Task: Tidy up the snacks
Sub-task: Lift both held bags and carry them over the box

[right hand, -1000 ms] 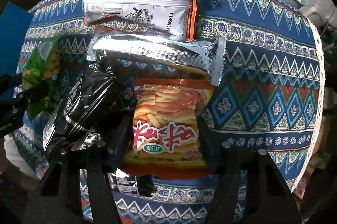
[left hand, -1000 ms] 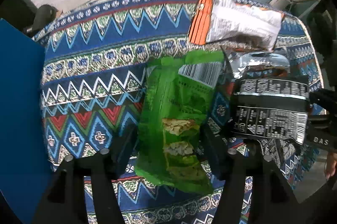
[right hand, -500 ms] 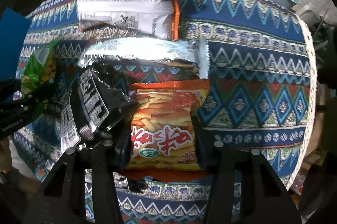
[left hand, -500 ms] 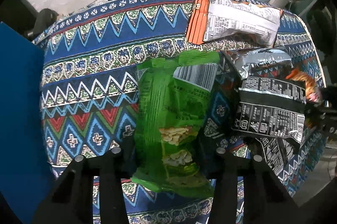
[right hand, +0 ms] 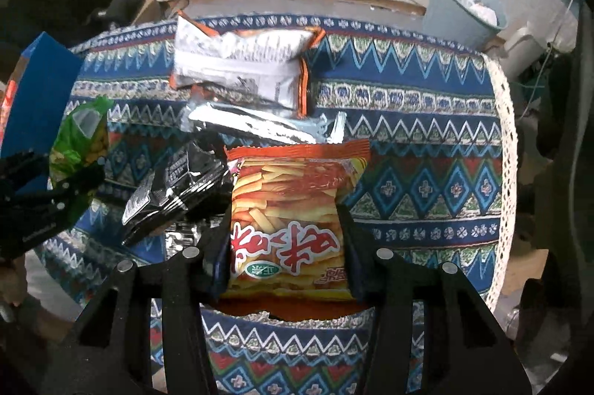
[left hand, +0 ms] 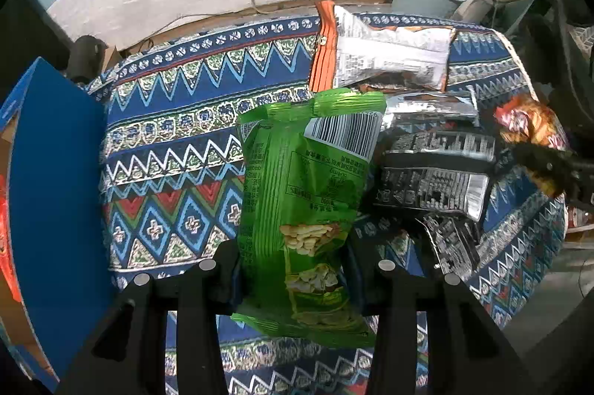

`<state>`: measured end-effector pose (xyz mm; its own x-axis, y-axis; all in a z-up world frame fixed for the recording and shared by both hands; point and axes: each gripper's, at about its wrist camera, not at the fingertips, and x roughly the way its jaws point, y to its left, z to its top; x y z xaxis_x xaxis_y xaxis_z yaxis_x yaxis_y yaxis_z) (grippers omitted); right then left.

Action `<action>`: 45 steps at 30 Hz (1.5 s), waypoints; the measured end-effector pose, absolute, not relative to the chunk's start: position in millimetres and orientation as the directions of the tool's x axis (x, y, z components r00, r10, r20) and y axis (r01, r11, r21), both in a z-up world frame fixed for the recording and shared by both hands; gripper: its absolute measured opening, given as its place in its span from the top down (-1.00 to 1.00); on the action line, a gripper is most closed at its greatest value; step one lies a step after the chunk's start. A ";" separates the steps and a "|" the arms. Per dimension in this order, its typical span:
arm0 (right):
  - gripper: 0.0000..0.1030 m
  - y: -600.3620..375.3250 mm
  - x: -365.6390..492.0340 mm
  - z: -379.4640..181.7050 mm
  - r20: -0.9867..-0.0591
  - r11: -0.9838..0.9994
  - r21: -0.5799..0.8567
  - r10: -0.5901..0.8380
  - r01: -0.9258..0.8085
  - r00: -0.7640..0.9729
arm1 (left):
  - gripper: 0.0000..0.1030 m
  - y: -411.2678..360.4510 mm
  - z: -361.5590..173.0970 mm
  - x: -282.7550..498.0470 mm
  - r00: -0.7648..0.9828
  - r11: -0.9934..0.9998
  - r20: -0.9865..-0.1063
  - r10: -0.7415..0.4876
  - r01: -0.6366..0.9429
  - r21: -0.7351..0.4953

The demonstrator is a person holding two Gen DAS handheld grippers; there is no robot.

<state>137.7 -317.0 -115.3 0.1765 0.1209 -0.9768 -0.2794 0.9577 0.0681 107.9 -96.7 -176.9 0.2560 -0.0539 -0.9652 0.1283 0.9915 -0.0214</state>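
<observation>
Left gripper (left hand: 293,268): jaws are clamped on the green snack bag (left hand: 308,194), which is held upright above the patterned cloth (left hand: 167,142) of the desk.
Right gripper (right hand: 284,246): jaws are clamped on the orange chip bag (right hand: 293,209), raised near the desk's front edge.
Black packet (right hand: 174,187): lies between the two held bags.
Silver packet (right hand: 252,120): lies behind the orange chip bag.
White-and-orange bag (right hand: 241,68): lies towards the far edge.
Blue box (left hand: 55,179): stands at the left edge.
Grey bin (right hand: 464,9): is seen beyond the far right corner.
</observation>
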 end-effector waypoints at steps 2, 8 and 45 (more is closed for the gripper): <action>0.05 -313.5 136.7 -109.5 -0.974 0.957 0.065 0.122 -0.283 0.189 | 0.15 -94.2 -170.0 102.6 0.264 0.992 -0.963 -0.057 0.126 -0.024; 0.05 -307.5 134.3 -88.8 -0.960 0.951 0.088 0.161 -0.296 0.230 | 0.15 -83.5 -145.9 88.6 0.296 0.993 -0.952 -0.071 0.115 -0.038; 0.05 -150.5 121.3 -7.8 -0.891 0.826 0.132 0.342 -0.548 0.300 | 0.15 2.1 -62.1 40.7 0.513 0.996 -0.856 0.059 0.031 0.088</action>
